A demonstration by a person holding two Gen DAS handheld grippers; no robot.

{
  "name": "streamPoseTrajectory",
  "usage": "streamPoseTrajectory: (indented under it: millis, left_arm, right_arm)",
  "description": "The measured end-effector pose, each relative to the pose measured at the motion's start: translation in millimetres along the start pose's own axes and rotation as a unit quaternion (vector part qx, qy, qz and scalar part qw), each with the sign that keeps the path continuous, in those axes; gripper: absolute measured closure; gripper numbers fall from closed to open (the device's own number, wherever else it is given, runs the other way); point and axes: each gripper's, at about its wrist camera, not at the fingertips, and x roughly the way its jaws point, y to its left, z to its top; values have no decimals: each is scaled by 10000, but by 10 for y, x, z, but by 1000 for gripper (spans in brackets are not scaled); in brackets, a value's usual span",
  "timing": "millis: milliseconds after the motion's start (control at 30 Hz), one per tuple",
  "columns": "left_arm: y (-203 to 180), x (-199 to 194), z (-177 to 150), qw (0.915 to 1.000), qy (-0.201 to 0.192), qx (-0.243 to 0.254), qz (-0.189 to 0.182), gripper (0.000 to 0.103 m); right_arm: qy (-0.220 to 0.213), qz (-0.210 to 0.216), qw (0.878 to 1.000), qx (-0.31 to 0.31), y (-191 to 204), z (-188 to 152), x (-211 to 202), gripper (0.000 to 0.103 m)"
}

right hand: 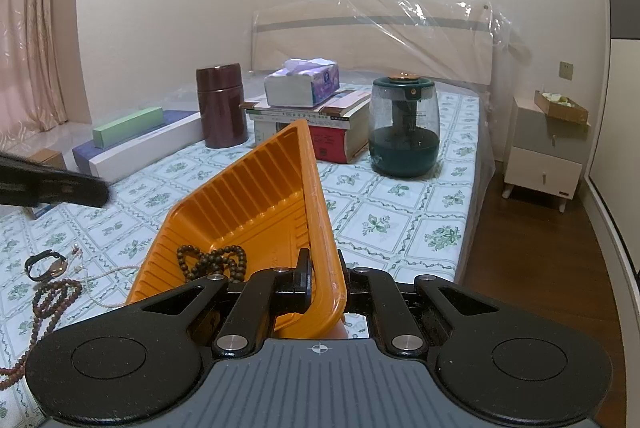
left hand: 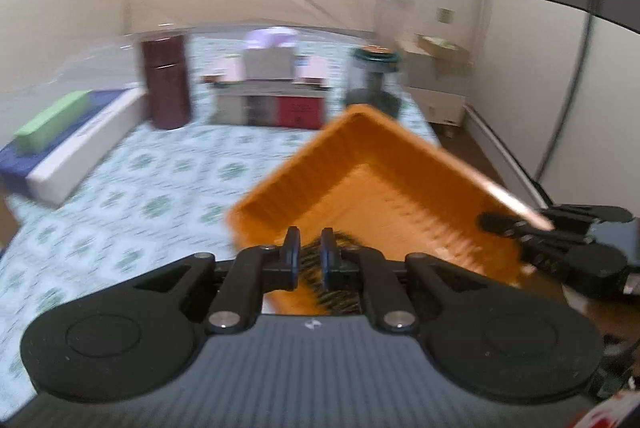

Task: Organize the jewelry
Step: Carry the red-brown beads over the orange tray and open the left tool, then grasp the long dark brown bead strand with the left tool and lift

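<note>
We see one orange tray (right hand: 256,195) tilted above the bed (right hand: 400,211), its rim clamped in our right gripper (right hand: 325,280). One dark bead string (right hand: 212,262) lies inside. Our left gripper (left hand: 310,254) hangs narrowly parted, holding nothing. Two more strands (right hand: 56,296) and one watch (right hand: 46,265) lie on the bed.

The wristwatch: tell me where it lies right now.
In the right wrist view the wristwatch lies on the bedspread at far left, outside the orange tray, just above the reddish-brown bead strand.
</note>
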Motion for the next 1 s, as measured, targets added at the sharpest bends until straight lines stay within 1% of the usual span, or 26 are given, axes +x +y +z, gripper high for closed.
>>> streamPoseTrajectory:
  millis: [67,167,233,333,400,467,533,700,800,1000]
  left_arm:
    - [175,-127,-97,9995,25,-132,276,93]
    - [496,-324,-284,9962,93,-409,757,92]
    - [711,-445,-439,9922,174,-637,1061,91]
    - [932,-579,-638,9858,281,-863,1415,91]
    - [1024,-625,-777,9821,351,-986,1565,91]
    - [1057,-654,-927,9804,420,-1092,1583,91]
    - [1035,-659,-1067,9801,507,-1085,1585,90]
    - [813,-540,-1335,9839,673,-1095,1245,91]
    - [702,-393,-1418,9857,738,-1069,1074,91]
    - [552,-215,-1509,9873,947,-716,1053,90]
  right_arm:
    - [4,-4,10000,3,-2,-2,5,95]
    - [11,-9,10000,-3,1,-3,5,95]
    - [14,-15,10000,-7,4,-10,0,95]
    - [13,-28,10000,-23,16,-10,-4,95]
    - [15,-29,10000,-32,16,-10,-5,95]
    - [15,-36,10000,-52,19,-8,0,95]
    - [20,-42,10000,-63,18,-5,6,95]
    - [43,-73,9999,-89,15,-17,13,95]
    - [49,-77,9999,-100,15,-17,10,95]
    - [76,-99,9999,-87,0,-31,15,95]
